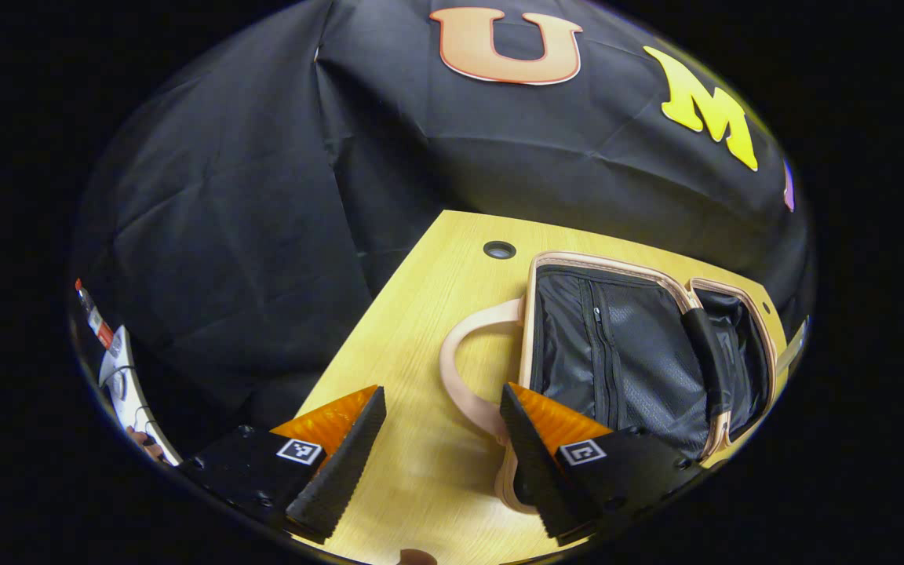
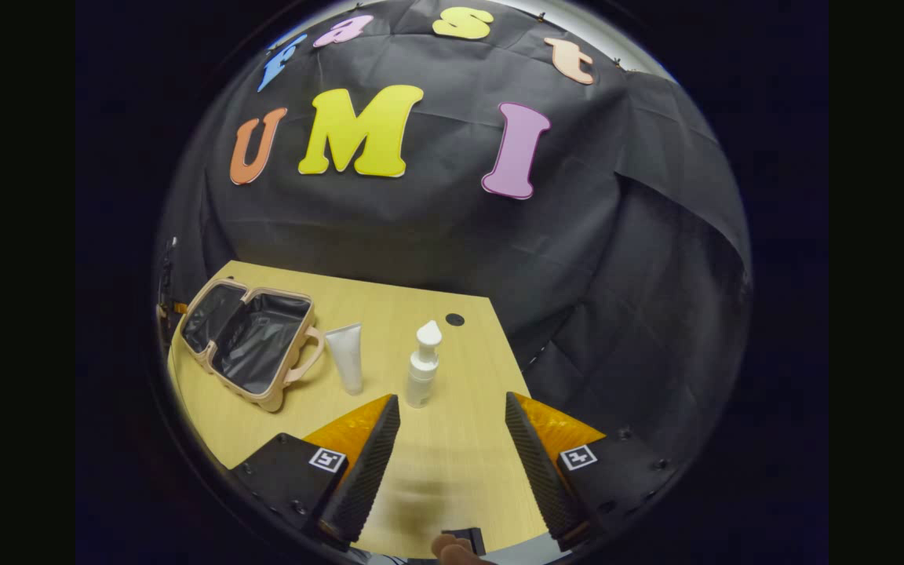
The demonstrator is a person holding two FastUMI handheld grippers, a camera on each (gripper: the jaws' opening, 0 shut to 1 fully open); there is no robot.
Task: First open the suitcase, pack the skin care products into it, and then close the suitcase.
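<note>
The small pink suitcase [image 1: 640, 345] lies wide open on the wooden table [image 1: 421, 329], showing its black lining and zip pocket. Its pink handle [image 1: 460, 369] arches toward my left gripper [image 1: 440, 451], which is open just in front of it, the right finger [image 1: 530, 463] close beside the case's edge. In the right gripper view the open suitcase [image 2: 252, 341] sits at the table's left. A white tube [image 2: 346, 357] lies beside it and a white pump bottle [image 2: 423, 377] stands upright. My right gripper [image 2: 452, 451] is open, a little short of the bottle.
The table [image 2: 452, 463] has a round cable hole near its far edge [image 1: 499, 249], also seen as the hole [image 2: 454, 319] behind the bottle. Black cloth walls close in behind and beside the table. Some equipment [image 1: 118, 369] stands off the table's left.
</note>
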